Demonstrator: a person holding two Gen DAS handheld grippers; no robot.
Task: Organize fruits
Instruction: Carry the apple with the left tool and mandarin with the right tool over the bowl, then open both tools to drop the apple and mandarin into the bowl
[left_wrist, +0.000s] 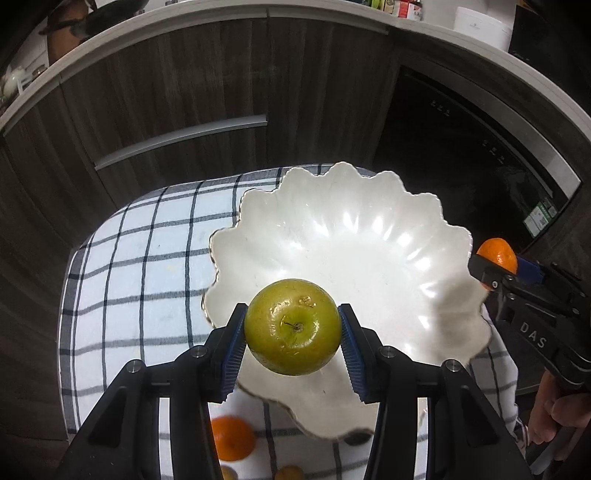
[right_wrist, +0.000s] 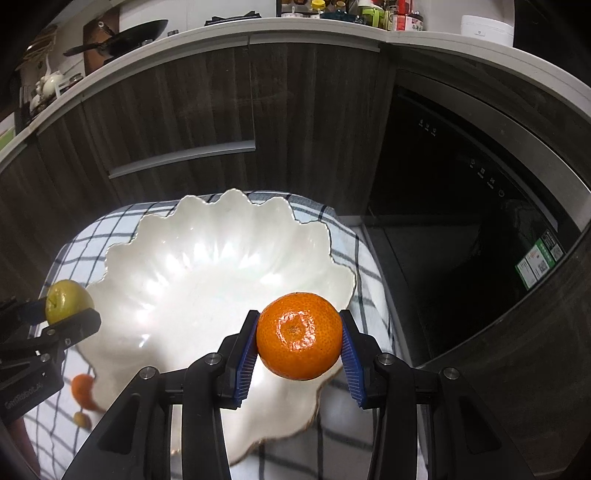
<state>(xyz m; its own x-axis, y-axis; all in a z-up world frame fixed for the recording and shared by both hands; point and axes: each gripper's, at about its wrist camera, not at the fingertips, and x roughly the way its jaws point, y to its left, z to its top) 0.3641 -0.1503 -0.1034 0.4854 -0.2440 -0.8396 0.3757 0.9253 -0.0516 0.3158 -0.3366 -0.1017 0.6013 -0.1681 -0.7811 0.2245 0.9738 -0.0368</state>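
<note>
My left gripper (left_wrist: 293, 328) is shut on a green apple (left_wrist: 293, 326) and holds it above the near left rim of a white scalloped bowl (left_wrist: 354, 229), which has nothing in it. My right gripper (right_wrist: 299, 338) is shut on an orange (right_wrist: 298, 336) above the bowl's near right rim (right_wrist: 221, 210). Each gripper shows in the other view: the right gripper (left_wrist: 496, 266) with its orange at the right edge, the left gripper (right_wrist: 68, 310) with the apple at the left.
The bowl stands on a small table under a blue-checked cloth (left_wrist: 147, 258). Another orange (left_wrist: 232, 437) and two small yellowish fruits (left_wrist: 290, 472) lie on the cloth near me. Dark wood cabinets (left_wrist: 184, 92) and a black appliance door (left_wrist: 461, 147) stand behind.
</note>
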